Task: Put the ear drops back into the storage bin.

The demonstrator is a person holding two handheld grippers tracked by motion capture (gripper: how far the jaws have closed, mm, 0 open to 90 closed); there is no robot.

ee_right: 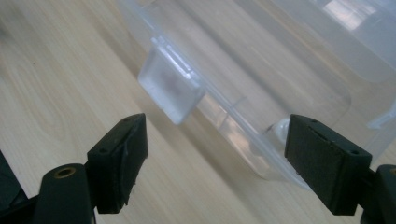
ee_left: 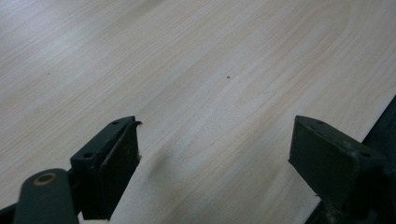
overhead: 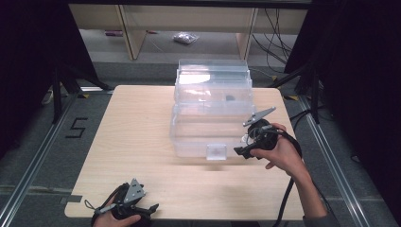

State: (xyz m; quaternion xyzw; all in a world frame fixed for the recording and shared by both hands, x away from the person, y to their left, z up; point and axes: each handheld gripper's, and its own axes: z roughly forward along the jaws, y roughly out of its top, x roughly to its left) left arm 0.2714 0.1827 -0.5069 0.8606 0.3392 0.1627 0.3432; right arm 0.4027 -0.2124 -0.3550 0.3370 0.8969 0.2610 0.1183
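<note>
**Supervisor:** Where is the box, and where are you working?

**Operator:** I see the clear plastic storage box with its hinged lid thrown open point(overhead: 213, 127) sitting toward the far edge of the pale wooden worktop point(overhead: 137, 142), a little right of the middle. Its lid stands up behind it, over the far edge. A small frosted latch tab point(overhead: 216, 152) hangs from the middle of the near wall. Something small and dark lies inside near the back (too blurred for me to name).

**Supervisor:** The right tongs?

**Operator:** My right tongs point(overhead: 242, 151) are at the box's near right corner, just beside the near wall, held in the right hand point(overhead: 279, 151). In the right gripper view they point(ee_right: 215, 163) are released, the jaws standing wide apart, with the latch tab point(ee_right: 170, 86) ahead of them nearer the left jaw and the box's lower rim point(ee_right: 243, 140) running between them. I cannot tell whether either jaw touches the plastic.

**Supervisor:** And the left?

**Operator:** My left tongs point(overhead: 150, 208) are down at the near edge of the worktop, toward its left corner, well apart from the box. In the left gripper view they point(ee_left: 215, 154) are released too, jaws spread, with bare wood grain point(ee_left: 210, 70) between them.
</note>
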